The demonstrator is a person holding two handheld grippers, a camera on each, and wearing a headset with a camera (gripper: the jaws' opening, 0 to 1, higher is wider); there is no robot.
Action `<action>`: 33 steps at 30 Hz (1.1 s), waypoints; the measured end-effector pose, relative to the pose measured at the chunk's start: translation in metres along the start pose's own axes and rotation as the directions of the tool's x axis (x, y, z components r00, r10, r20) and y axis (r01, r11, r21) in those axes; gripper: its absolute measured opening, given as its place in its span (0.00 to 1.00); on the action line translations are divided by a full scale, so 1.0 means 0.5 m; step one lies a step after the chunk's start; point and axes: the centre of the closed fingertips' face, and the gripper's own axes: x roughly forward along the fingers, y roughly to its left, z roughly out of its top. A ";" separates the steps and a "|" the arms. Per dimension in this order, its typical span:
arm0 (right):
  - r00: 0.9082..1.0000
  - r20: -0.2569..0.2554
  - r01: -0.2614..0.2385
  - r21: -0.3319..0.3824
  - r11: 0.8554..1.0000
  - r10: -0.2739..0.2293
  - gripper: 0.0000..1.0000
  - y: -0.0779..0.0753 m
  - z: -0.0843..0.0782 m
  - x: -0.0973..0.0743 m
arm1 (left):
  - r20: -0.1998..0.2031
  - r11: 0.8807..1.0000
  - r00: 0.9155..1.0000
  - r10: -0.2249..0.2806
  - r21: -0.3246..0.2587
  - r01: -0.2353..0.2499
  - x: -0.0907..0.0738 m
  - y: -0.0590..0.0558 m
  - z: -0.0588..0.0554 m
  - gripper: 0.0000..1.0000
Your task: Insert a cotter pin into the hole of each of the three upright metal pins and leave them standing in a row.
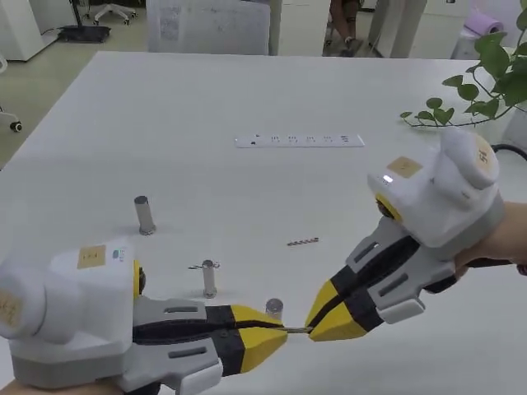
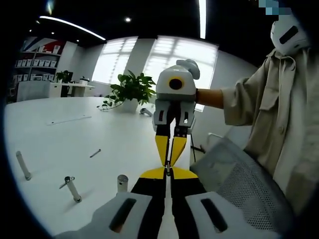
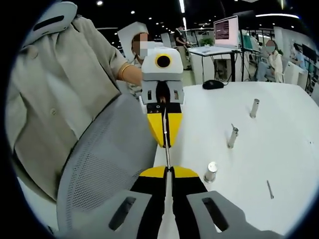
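Jaws closed, left gripper (image 1: 276, 334) and right gripper (image 1: 318, 326) clamp opposite ends of one cotter pin (image 1: 297, 330) near the worktop (image 1: 247, 99) front edge.

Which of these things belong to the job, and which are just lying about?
Job:
far metal pin
middle metal pin, already fitted
near metal pin
held cotter pin, between left gripper and right gripper
loose cotter pin on the table

Lying about:
power strip
potted plant
mesh chair
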 end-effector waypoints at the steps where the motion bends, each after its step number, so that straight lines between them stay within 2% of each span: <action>1: 1.000 -0.002 0.006 0.001 1.000 -0.006 0.04 -0.002 0.000 0.000 | 0.000 1.000 1.000 0.005 0.004 -0.005 0.000 0.002 0.000 0.00; 14: 0.998 -0.037 0.051 -0.057 0.997 -0.053 0.03 -0.003 0.000 0.002 | -0.010 0.998 0.999 0.034 0.045 -0.033 0.002 0.010 -0.004 0.01; 22: 0.995 -0.054 0.087 -0.047 0.995 -0.090 0.03 -0.015 -0.006 -0.004 | -0.006 0.996 0.998 0.066 0.055 -0.065 0.003 0.021 -0.006 0.17; 23: 0.993 -0.055 0.105 -0.048 0.993 -0.108 0.03 -0.023 -0.009 -0.006 | -0.005 0.996 0.998 0.070 0.054 -0.070 0.003 0.022 -0.006 0.19; 26: 0.989 -0.056 0.134 -0.023 0.991 -0.135 0.03 -0.032 -0.012 -0.014 | 0.004 0.994 0.996 0.094 0.064 -0.094 0.001 0.030 -0.005 0.27; 27: 0.989 -0.059 0.138 -0.020 0.990 -0.139 0.03 -0.034 -0.013 -0.016 | 0.022 0.994 0.995 0.101 0.051 -0.102 0.001 0.032 -0.001 0.29; 29: 0.986 -0.064 0.154 -0.012 0.988 -0.155 0.03 -0.042 -0.018 -0.021 | 0.033 0.993 0.994 0.107 0.046 -0.109 0.001 0.034 0.000 0.32; 33: 0.981 -0.074 0.179 -0.007 0.984 -0.179 0.03 -0.046 -0.023 -0.025 | 0.017 0.988 0.990 0.140 0.069 -0.141 0.001 0.044 -0.009 0.36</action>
